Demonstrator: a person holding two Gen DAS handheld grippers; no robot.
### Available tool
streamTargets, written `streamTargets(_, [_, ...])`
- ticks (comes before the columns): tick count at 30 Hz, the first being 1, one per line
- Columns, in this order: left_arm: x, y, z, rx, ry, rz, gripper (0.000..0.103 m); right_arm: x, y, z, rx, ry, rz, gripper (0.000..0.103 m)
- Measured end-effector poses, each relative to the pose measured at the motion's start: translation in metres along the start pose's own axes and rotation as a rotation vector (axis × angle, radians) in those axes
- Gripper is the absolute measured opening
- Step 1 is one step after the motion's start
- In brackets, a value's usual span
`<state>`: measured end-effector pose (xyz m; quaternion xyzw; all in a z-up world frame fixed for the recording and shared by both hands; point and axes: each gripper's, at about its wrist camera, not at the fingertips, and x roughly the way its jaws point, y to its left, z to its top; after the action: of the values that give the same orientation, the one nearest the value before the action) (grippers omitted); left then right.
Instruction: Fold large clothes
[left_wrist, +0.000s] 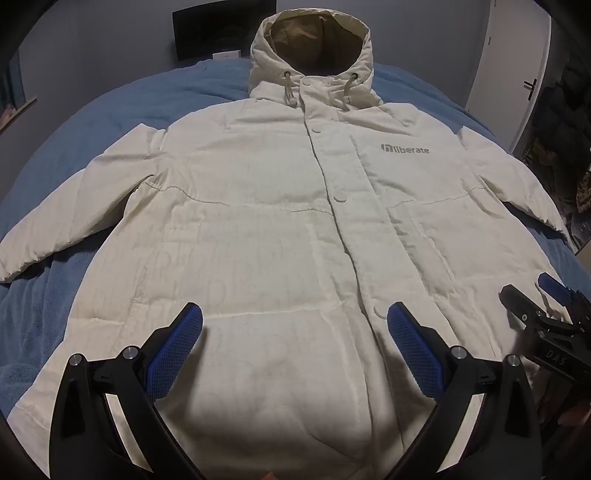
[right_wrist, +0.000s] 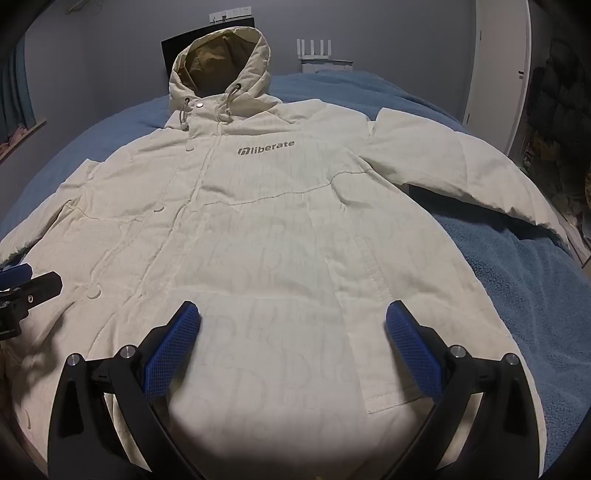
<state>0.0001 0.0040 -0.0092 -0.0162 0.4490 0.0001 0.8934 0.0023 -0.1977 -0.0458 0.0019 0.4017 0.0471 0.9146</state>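
While tools gape, jacket (left_wrist: 280, 229) covers blanket (left_wrist: 110, 107).

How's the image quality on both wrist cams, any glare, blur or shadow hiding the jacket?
Left wrist view: fisheye bends the bed edges, dim room, a shadow darkens the jacket hem; logo sharp. Right wrist view: same curvature, vignetted corners, shadowed hem, no glare.
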Motion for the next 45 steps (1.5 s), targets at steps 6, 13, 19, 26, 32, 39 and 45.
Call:
streamTargets(6, [0.0014, -0.0002, -0.0001, -0.001, 0.002, 0.000, 0.097, 0.0044, 0.0004, -0.0033, 0.006, 0.006, 0.003, 0.097])
streamTargets(13, [0.0030, -0.0001, -0.0028, -0.002, 0.005, 0.000, 0.097, 0.0039, 0.0001, -0.0037, 0.008, 0.008, 0.005, 0.097])
streamTargets(19, [0.0050, -0.0005, -0.0045, -0.003, 0.010, 0.002, 0.097, 0.0053, -0.0001, -0.0040, 0.011, 0.011, 0.008, 0.097])
streamTargets(26, [0.0052, -0.0001, -0.0033, -0.004, 0.013, 0.001, 0.097, 0.0057, 0.0001, -0.0044, 0.012, 0.012, 0.008, 0.097])
streamTargets(32, [0.0049, -0.0003, -0.0030, -0.006, 0.014, 0.001, 0.097, 0.0060, 0.0000, -0.0046, 0.013, 0.013, 0.009, 0.097])
streamTargets(39, [0.0048, 0.0000, -0.0017, -0.006, 0.016, 0.000, 0.097, 0.0065, 0.0002, -0.0049, 0.013, 0.014, 0.009, 0.097])
streamTargets(45, [0.0046, 0.0000, -0.0019, -0.006, 0.018, 0.000, 0.097, 0.0067, 0.0004, -0.0045, 0.014, 0.014, 0.010, 0.097])
